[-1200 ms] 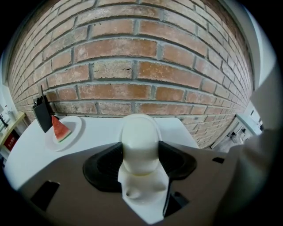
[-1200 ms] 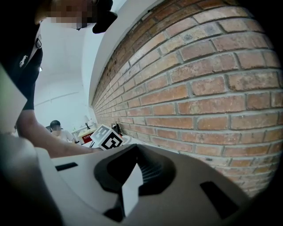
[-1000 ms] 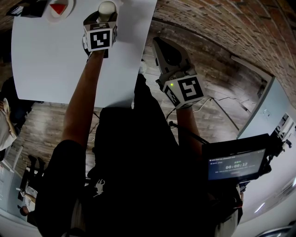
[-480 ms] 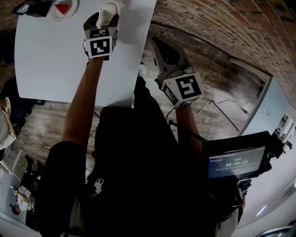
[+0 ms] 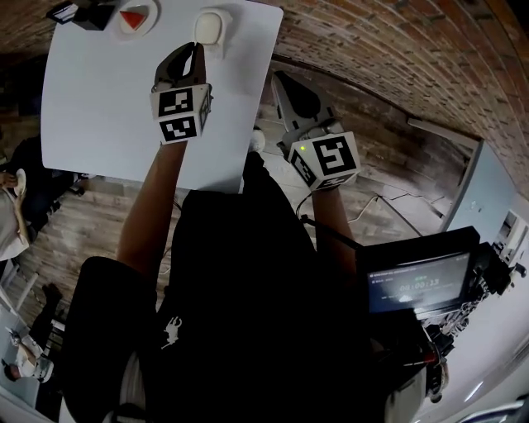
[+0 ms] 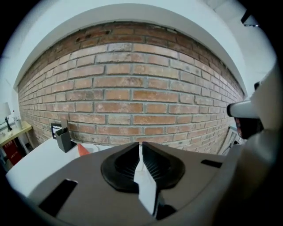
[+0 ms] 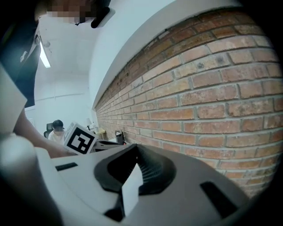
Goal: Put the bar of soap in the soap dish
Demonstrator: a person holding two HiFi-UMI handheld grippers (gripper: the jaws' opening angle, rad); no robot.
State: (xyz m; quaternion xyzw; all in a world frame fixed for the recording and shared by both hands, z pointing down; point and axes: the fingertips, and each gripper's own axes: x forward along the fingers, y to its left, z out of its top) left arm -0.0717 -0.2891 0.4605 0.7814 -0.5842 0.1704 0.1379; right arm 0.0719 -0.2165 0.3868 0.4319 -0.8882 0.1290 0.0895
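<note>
**Step in hand:** placement appears done. The bar of soap (image 5: 212, 23) lies in the soap dish (image 5: 216, 48) at the far edge of the white bench (image 5: 99, 107), and nothing grips it.

**Tongs:** the left tongs (image 5: 195, 51) stand just short of the dish, apart from it. Their jaws have just been closing and are now pressed together with nothing between them. The right tongs (image 5: 285, 83) are off the bench's right edge, likewise pressed together and empty.

**Next move:** judged to be withdrawal only, clear of the dish without knocking it.

**Containers:**
- The soap dish holds the pale bar and nothing else visible.
- A small round white holder (image 5: 135, 16) at the far left carries a red piece.
- The contents of the dark box (image 5: 80, 11) beside it cannot be made out.
</note>
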